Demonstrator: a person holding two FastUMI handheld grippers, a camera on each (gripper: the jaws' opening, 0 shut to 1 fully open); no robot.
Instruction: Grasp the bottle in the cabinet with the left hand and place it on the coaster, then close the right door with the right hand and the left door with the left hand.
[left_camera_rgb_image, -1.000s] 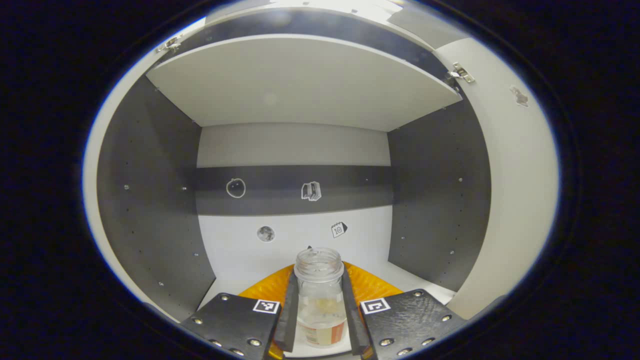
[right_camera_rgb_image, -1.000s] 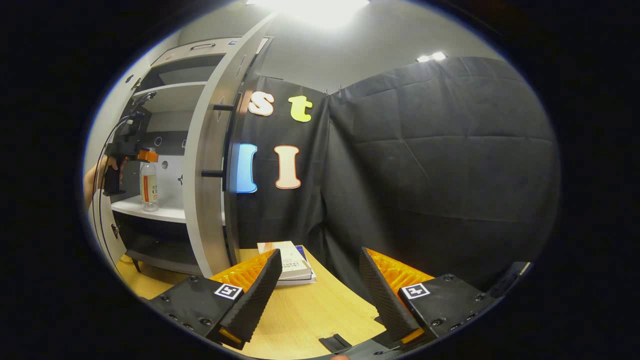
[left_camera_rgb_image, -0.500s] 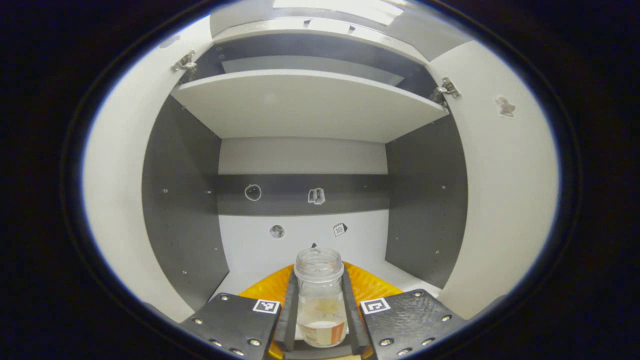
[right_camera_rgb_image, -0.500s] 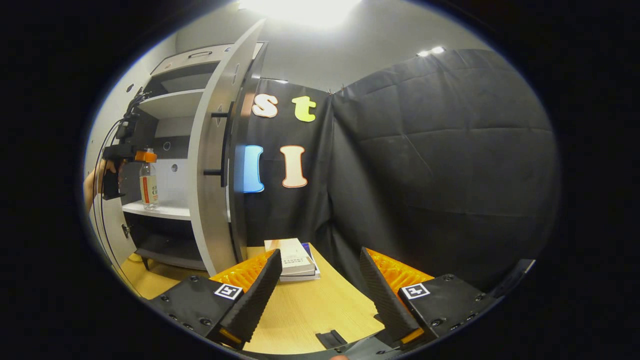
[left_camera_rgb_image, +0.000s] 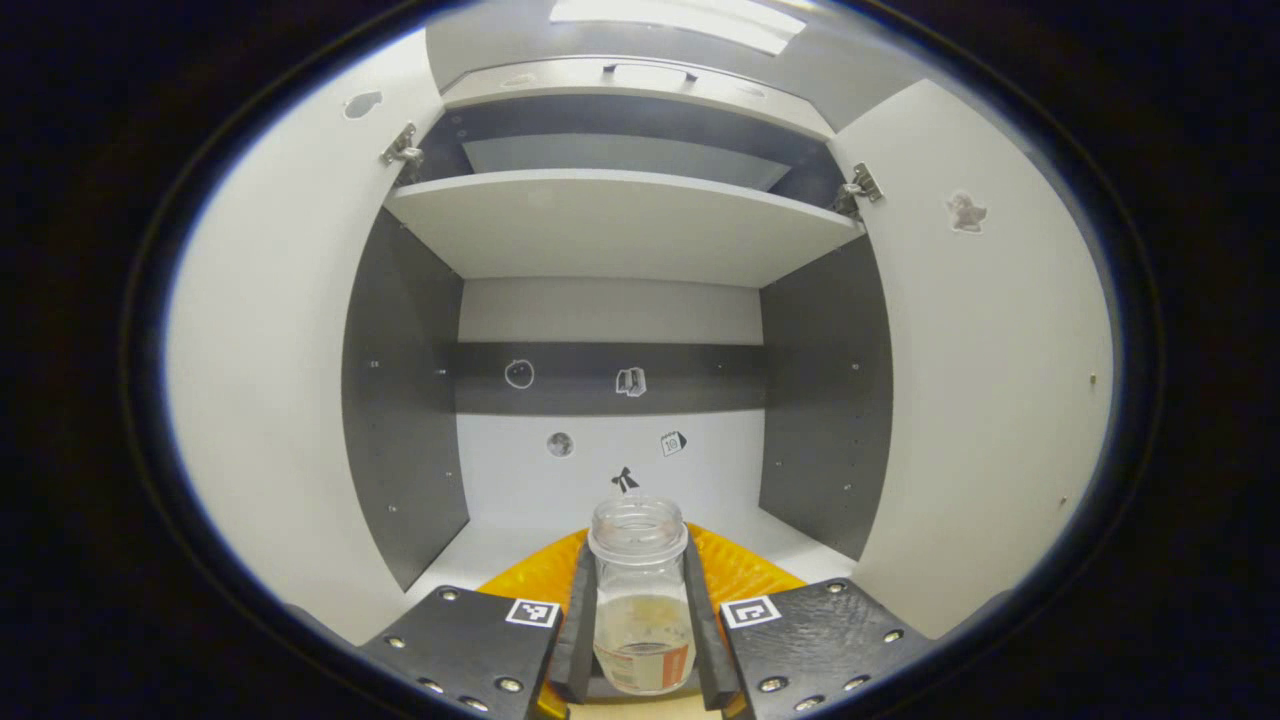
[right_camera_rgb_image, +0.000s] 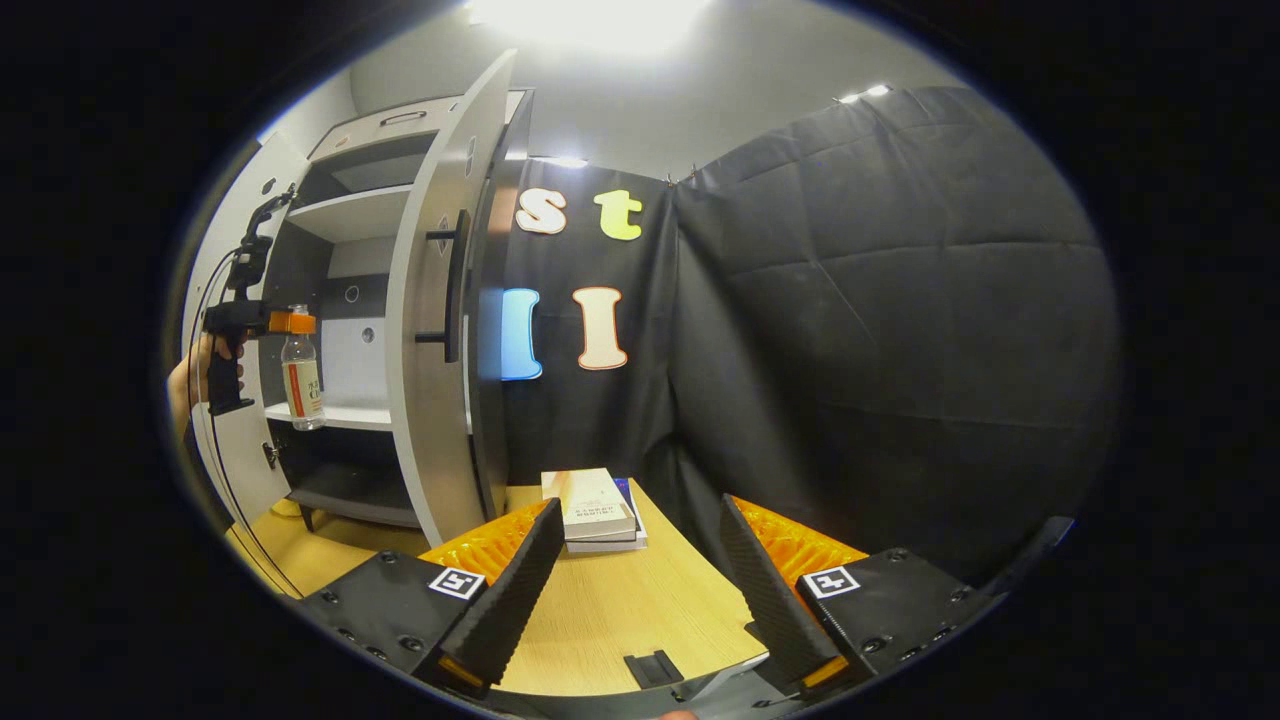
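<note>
While left tongs (left_camera_rgb_image: 640, 640) clamp bottle (left_camera_rgb_image: 640, 600), right tongs (right_camera_rgb_image: 640, 590) gape.

My right gripper (right_camera_rgb_image: 640, 590) hangs with its jaws apart above the wooden table (right_camera_rgb_image: 600, 630). I see stacked books (right_camera_rgb_image: 595, 510) beside the open cabinet door (right_camera_rgb_image: 440, 330). Far left, the other gripper (right_camera_rgb_image: 275, 322) clamps the bottle (right_camera_rgb_image: 302, 385) at its neck.
</note>
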